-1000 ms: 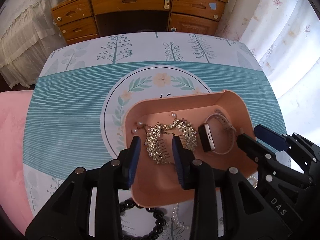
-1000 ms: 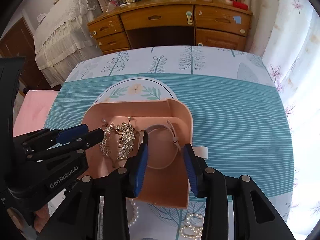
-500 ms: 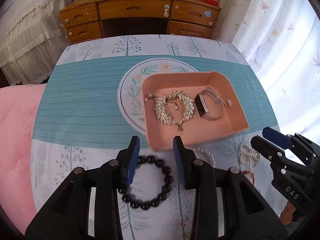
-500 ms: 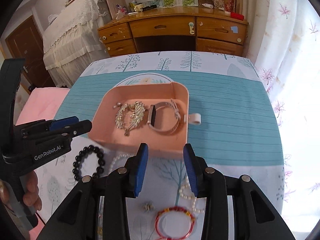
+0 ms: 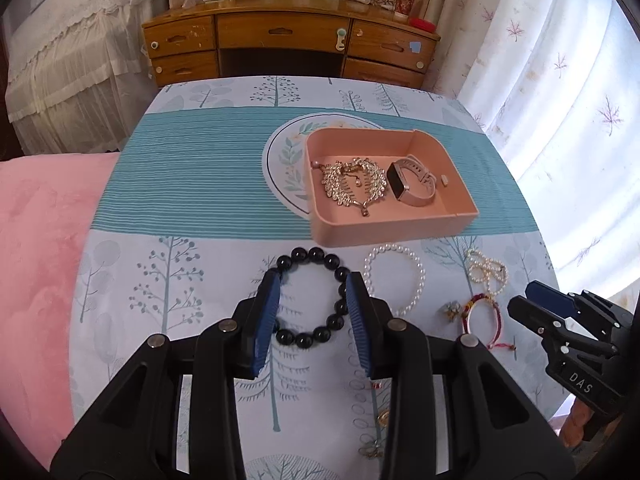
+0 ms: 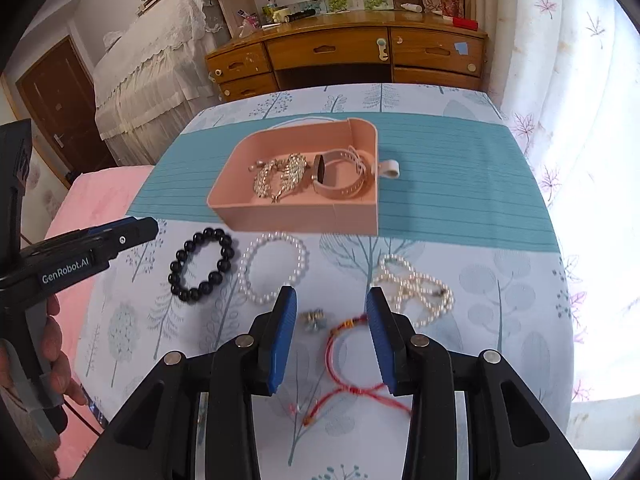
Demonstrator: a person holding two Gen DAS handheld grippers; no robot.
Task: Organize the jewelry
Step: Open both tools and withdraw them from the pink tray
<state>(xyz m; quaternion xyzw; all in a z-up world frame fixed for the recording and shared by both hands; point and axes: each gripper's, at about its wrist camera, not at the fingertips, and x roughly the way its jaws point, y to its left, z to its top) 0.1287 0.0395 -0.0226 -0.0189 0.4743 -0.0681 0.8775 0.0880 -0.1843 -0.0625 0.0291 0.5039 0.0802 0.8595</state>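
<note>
A pink tray (image 5: 394, 234) on the patterned tablecloth holds a rhinestone leaf piece (image 5: 352, 184) and a pink-strapped watch (image 5: 412, 180). In front of it lie a black bead bracelet (image 5: 316, 254), a white pearl bracelet (image 5: 394, 248), a pearl strand (image 5: 486, 272), a small brooch (image 5: 452, 308) and a red string bracelet (image 5: 476, 304). My left gripper (image 5: 313, 278) hangs open over the black bracelet, nothing between its pads. In the right wrist view the right gripper (image 6: 332, 294) stands open above the red string bracelet (image 6: 329, 350) and brooch (image 6: 314, 318), apart from both.
A wooden desk (image 5: 288, 32) with drawers stands beyond the table's far edge. A pink blanket (image 5: 40, 240) lies to the left, curtains (image 5: 560, 100) hang at the right. A small white loop (image 6: 390, 168) lies beside the tray (image 6: 296, 216). Tiny gold pieces (image 5: 382, 416) lie near the front edge.
Both grippers have drawn back from over the tray toward the near edge and risen a little. The loose bracelets on the cloth have come into view. Jaw gaps are unchanged.
</note>
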